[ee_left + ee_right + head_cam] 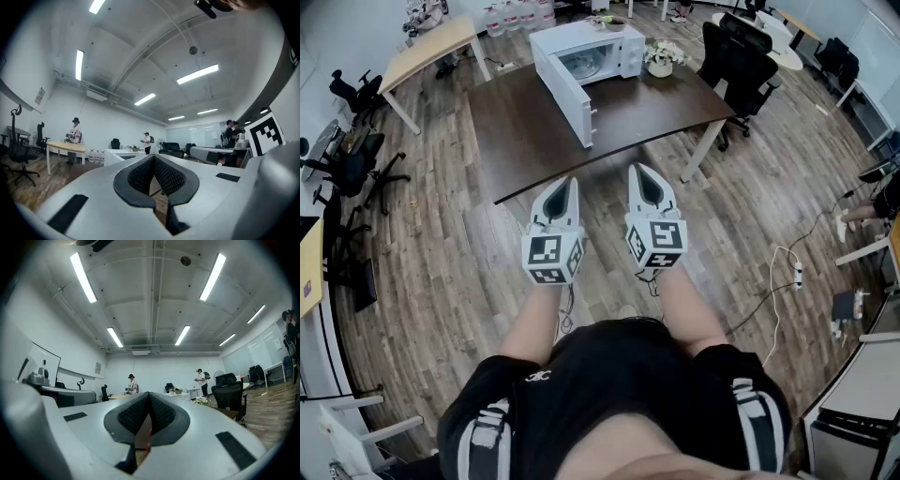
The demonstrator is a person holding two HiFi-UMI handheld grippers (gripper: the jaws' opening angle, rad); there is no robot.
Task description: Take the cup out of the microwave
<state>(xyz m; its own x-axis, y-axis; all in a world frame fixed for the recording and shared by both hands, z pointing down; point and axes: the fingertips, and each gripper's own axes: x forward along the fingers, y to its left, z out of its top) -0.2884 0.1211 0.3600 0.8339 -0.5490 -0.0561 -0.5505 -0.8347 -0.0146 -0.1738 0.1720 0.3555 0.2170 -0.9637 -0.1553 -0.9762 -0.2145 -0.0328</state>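
The white microwave [598, 49] stands at the far end of a dark table [534, 141], and its door [570, 101] hangs open toward me. I cannot make out a cup inside it from here. Both grippers are held side by side in front of my body, short of the table's near edge. The left gripper [566, 184] is shut with nothing in it, its pads meeting in the left gripper view [153, 158]. My right gripper [641, 172] is shut and empty as well, with its tips together in the right gripper view [149, 394].
A potted plant [661, 57] sits on the table right of the microwave. Black office chairs [737, 54] stand at the table's right end. A light wooden table [427, 52] is at the far left, more chairs [352, 161] along the left wall, and a cable [786, 274] on the floor at right.
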